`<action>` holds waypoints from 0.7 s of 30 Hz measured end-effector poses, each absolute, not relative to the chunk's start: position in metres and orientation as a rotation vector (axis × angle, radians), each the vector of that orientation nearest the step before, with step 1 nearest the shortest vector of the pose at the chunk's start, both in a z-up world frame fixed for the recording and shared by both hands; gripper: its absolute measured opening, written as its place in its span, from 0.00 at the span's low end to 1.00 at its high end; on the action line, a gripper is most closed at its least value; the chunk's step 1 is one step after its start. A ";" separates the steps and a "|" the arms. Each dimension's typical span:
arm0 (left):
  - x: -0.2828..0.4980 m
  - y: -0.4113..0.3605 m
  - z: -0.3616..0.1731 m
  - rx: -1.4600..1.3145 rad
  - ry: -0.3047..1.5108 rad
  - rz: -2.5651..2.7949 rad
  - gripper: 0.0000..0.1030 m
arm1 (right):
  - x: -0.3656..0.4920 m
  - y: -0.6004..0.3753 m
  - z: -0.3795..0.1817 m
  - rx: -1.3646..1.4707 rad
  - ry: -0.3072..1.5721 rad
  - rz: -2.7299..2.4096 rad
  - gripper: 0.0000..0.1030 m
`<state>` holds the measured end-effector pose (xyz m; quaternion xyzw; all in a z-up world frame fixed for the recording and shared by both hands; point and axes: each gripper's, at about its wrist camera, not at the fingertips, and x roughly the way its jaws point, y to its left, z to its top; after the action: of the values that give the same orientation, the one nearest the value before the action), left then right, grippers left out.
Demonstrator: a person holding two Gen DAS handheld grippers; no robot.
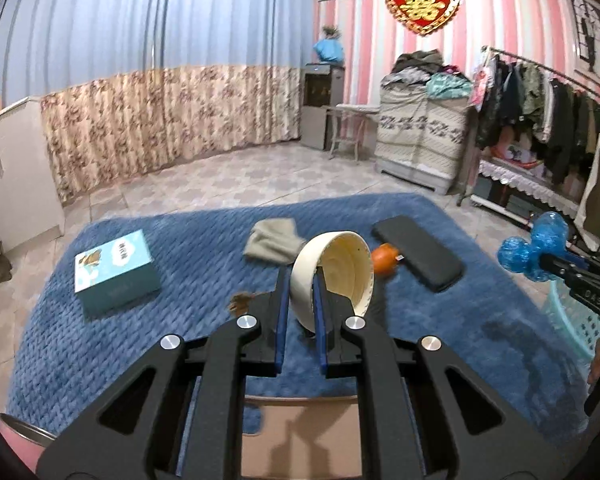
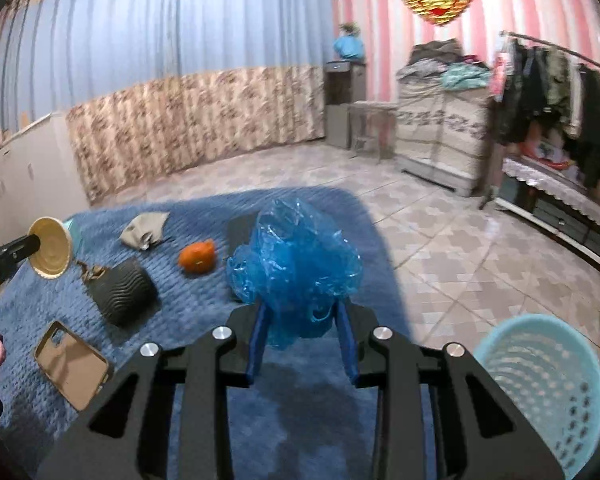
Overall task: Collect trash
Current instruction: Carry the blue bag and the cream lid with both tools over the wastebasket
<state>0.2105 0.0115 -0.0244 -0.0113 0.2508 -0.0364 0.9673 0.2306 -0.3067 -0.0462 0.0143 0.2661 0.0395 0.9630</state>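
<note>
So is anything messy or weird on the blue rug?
Yes. An orange peel and brown scraps lie on the blue rug, among a phone case and a box. A dark, damp-looking patch stains the rug near the basket.

My left gripper [image 1: 300, 292] fills the lower middle of its frame: matte black angular linkage arms with triangular cut-outs, four round silver pivot bolts in a row, and flat blue pads lining its two fingers. My right gripper [image 2: 304, 332] at lower centre is built alike. At the right edge of the left view its black body carries faint embossed lettering.
</note>
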 end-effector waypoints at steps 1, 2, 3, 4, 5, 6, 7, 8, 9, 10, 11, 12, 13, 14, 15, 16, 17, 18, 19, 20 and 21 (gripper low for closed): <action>0.209 0.005 -0.021 -0.025 0.501 -0.088 0.10 | 0.225 -0.315 -0.042 0.037 0.533 0.066 0.31; 0.209 0.000 -0.018 -0.024 0.498 -0.097 0.10 | 0.219 -0.322 -0.039 0.046 0.529 0.054 0.31; 0.208 -0.007 -0.016 -0.023 0.494 -0.108 0.10 | 0.212 -0.329 -0.036 0.053 0.529 0.039 0.31; 0.207 -0.014 -0.013 -0.021 0.491 -0.121 0.10 | 0.205 -0.336 -0.035 0.052 0.530 0.019 0.31; 0.207 -0.021 -0.011 -0.021 0.488 -0.135 0.10 | 0.200 -0.341 -0.035 0.050 0.530 0.004 0.31; 0.206 -0.026 -0.010 -0.021 0.485 -0.145 0.10 | 0.194 -0.349 -0.035 0.051 0.532 -0.020 0.31; 0.206 -0.032 -0.009 -0.019 0.484 -0.157 0.10 | 0.188 -0.356 -0.036 0.056 0.532 -0.041 0.31; 0.205 -0.042 -0.008 -0.015 0.483 -0.175 0.10 | 0.183 -0.363 -0.036 0.062 0.530 -0.060 0.31; 0.205 -0.047 -0.007 -0.012 0.483 -0.184 0.10 | 0.176 -0.374 -0.036 0.072 0.528 -0.094 0.31; 0.205 -0.053 -0.007 -0.009 0.483 -0.194 0.10 | 0.172 -0.381 -0.036 0.081 0.526 -0.115 0.31; 0.205 -0.061 -0.007 -0.005 0.485 -0.207 0.10 | 0.168 -0.387 -0.037 0.092 0.525 -0.129 0.31; 0.205 -0.068 -0.007 -0.004 0.489 -0.218 0.10 | 0.162 -0.398 -0.037 0.108 0.522 -0.146 0.31; 0.205 -0.076 -0.007 -0.008 0.497 -0.233 0.10 | 0.157 -0.406 -0.036 0.114 0.517 -0.164 0.31; 0.205 -0.082 -0.007 -0.013 0.504 -0.249 0.10 | 0.153 -0.414 -0.036 0.109 0.515 -0.189 0.31; 0.205 -0.088 -0.007 -0.016 0.509 -0.263 0.10 | 0.150 -0.422 -0.036 0.101 0.514 -0.215 0.31; 0.204 -0.097 -0.007 -0.012 0.508 -0.278 0.10 | 0.148 -0.429 -0.037 0.100 0.514 -0.237 0.31; 0.203 -0.104 -0.006 -0.006 0.507 -0.288 0.10 | 0.145 -0.437 -0.037 0.103 0.513 -0.256 0.31; 0.202 -0.113 -0.007 0.002 0.505 -0.300 0.10 | 0.142 -0.447 -0.038 0.113 0.511 -0.279 0.31; 0.201 -0.120 -0.007 0.006 0.504 -0.313 0.10 | 0.140 -0.458 -0.039 0.126 0.512 -0.301 0.31; 0.201 -0.126 -0.008 0.009 0.504 -0.324 0.10 | 0.139 -0.465 -0.040 0.135 0.512 -0.316 0.31; 0.201 -0.134 -0.010 0.012 0.507 -0.338 0.10 | 0.136 -0.474 -0.044 0.150 0.515 -0.337 0.31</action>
<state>0.2005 -0.1341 -0.0096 0.0058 0.2497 -0.1662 0.9539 0.1360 -0.4742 -0.0437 0.0737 0.2531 -0.1657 0.9503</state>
